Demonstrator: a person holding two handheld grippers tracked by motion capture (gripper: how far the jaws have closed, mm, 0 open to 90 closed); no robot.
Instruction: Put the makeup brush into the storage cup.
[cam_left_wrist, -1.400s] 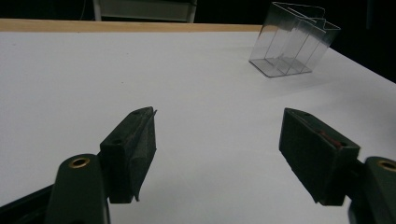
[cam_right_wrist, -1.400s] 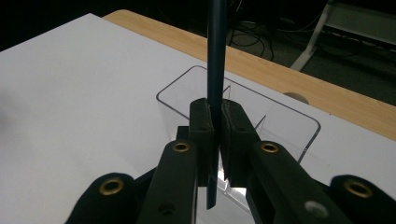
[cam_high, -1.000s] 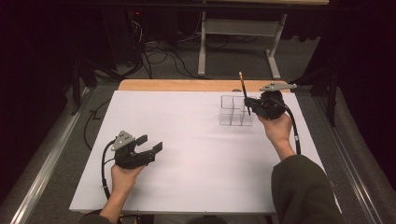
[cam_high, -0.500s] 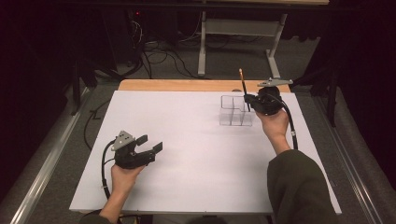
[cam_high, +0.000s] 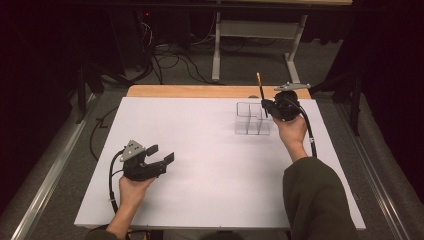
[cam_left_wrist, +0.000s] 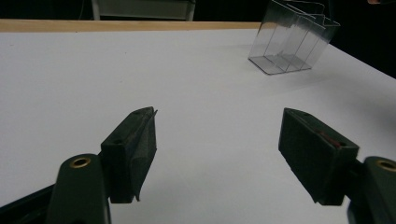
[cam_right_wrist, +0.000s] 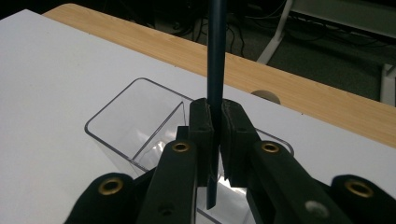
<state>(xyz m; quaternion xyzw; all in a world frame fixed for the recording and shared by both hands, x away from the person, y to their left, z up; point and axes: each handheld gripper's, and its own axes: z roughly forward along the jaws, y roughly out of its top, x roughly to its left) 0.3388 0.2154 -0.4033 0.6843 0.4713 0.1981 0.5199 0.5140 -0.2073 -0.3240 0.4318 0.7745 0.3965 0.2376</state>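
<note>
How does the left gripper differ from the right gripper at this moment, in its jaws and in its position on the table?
The left gripper has its jaws wide apart with nothing between them; the right gripper is shut on a dark pencil, held nearly upright. The left gripper is over bare white table near the person's side; the right gripper is at the far side, above the clear plastic organizer. Both are black and hand-held.

Overhead light falls evenly on the white table (cam_high: 200, 140); surroundings from 9 through 3 o'clock lie in darkness. Shadows faint. Near jaws in both gripper views blur softly; slight grain throughout.
</note>
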